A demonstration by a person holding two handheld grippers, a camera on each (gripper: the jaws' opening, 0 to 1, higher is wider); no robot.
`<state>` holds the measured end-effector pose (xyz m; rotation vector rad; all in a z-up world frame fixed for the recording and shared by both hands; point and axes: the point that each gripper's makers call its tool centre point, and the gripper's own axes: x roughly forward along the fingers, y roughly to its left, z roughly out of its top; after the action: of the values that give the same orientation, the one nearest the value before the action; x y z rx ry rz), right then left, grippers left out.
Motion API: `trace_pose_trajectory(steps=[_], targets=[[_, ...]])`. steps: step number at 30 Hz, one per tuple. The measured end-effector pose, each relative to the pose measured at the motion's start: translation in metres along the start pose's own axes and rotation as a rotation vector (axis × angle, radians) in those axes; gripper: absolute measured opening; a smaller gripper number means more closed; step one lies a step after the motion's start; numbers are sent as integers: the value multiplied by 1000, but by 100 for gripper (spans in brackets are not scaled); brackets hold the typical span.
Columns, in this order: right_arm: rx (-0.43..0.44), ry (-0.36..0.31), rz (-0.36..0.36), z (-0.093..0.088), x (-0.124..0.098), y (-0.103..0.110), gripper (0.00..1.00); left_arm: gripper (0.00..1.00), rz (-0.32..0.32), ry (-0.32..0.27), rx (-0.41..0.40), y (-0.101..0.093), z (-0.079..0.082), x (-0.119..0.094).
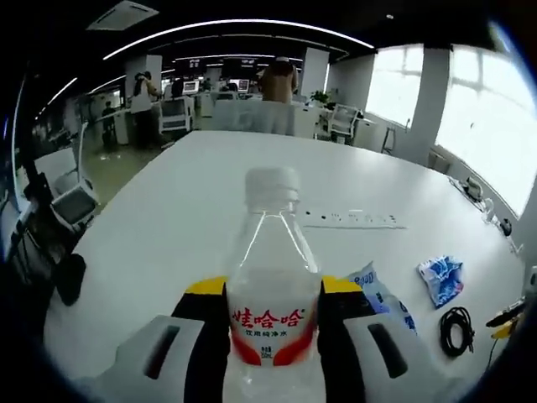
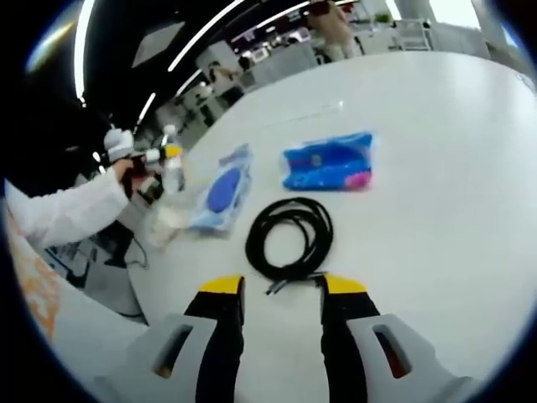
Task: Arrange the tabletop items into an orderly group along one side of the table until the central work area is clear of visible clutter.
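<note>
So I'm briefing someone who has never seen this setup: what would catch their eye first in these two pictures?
First the clear water bottle with a red label, upright and clamped between the left gripper jaws, close in the left gripper view. In the right gripper view, a coiled black cable lies on the white table just ahead of the open right gripper, with a blue packet beyond it.

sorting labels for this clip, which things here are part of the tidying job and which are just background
Part of the job:
water bottle, held in the left tongs
coiled black cable, ahead of the open right tongs
blue packet
clear pouch

Just there:
power strip
office chairs
</note>
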<state>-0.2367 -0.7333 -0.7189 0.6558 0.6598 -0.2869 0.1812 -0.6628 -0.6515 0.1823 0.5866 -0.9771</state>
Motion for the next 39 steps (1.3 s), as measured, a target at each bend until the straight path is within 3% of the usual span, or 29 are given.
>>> trace_pose_trajectory(steps=[3,8,18,39], targets=[[2,-5,-7,0,-2,-2,34,39,-13,-18,7,4,13,3],[9,-14,-19,1,-5,-5,34,39,-8,-28,24,11,19,5],[7,-3,-26,-3,-6,-6,34,40,-15,-3,57,21,12,13],[7,28,-31,-10,-3,-7,34,39,-15,15,49,35,8,20]])
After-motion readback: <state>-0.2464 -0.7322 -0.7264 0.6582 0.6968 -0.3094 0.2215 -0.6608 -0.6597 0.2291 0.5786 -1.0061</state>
